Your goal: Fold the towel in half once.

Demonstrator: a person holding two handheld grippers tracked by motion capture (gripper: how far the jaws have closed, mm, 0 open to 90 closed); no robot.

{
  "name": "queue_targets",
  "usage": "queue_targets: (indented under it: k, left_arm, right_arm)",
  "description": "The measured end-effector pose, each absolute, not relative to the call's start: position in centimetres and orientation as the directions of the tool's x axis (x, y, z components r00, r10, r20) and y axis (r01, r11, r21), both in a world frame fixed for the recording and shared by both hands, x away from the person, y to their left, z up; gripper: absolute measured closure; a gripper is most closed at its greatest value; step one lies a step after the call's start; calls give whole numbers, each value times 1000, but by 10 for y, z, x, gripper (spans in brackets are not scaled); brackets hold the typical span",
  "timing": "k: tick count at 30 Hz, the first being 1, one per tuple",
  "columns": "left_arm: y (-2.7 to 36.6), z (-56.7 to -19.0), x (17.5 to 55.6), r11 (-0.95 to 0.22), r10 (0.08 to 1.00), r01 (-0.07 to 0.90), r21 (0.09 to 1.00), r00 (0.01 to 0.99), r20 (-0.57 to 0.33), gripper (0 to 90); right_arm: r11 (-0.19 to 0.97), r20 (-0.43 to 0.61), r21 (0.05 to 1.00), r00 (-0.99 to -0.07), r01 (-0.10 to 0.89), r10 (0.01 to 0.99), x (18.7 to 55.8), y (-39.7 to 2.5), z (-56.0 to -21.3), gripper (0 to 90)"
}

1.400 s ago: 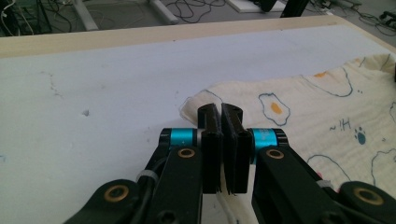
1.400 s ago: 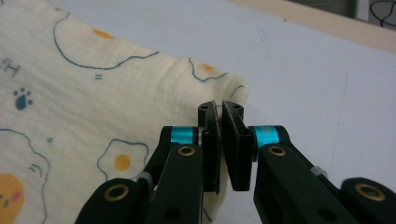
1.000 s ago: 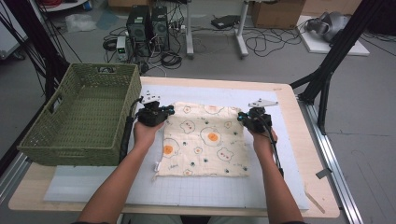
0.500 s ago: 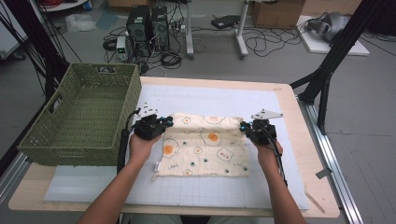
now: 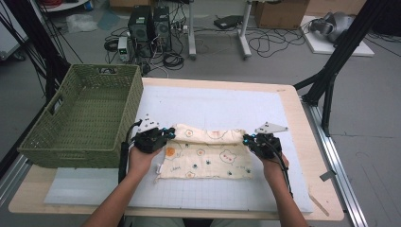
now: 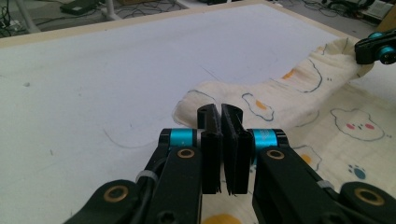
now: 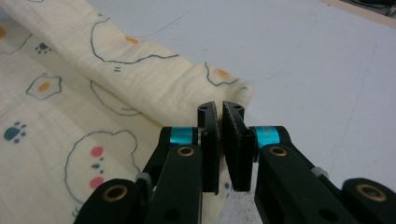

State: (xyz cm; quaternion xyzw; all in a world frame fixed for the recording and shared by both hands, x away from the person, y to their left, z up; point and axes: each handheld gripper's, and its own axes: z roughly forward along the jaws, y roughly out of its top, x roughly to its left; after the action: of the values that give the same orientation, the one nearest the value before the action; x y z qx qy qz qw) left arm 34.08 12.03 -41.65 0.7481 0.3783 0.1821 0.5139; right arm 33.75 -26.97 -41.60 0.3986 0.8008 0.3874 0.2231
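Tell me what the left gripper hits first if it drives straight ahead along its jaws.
The left gripper is shut on the patterned cloth; its rolled fold lies directly ahead, then probably bare white mat.

A lab: computer towers (image 5: 149,21), floor cables (image 5: 265,42), black rig struts (image 5: 340,56).

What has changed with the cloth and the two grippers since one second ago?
Both grippers, left and right, came toward the person, each shut on a far corner of the cloth. They drew its far edge back over the rest, so a rolled fold now runs between them and the cloth looks shorter. The near edge, the basket and the mat stayed in place.
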Motion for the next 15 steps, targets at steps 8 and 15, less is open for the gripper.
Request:
queue_targets:
  k: [8, 15]
  left_arm:
    - [123, -422, 326, -203, 741, 375, 905, 663, -108, 859]
    - [125, -426, 316, -214, 731, 382, 899, 673, -112, 858]
  right_arm:
    - [409, -56, 787, -605, 463, 794, 322, -271, -421, 854]
    - [414, -50, 787, -622, 457, 782, 312, -273, -422, 852]
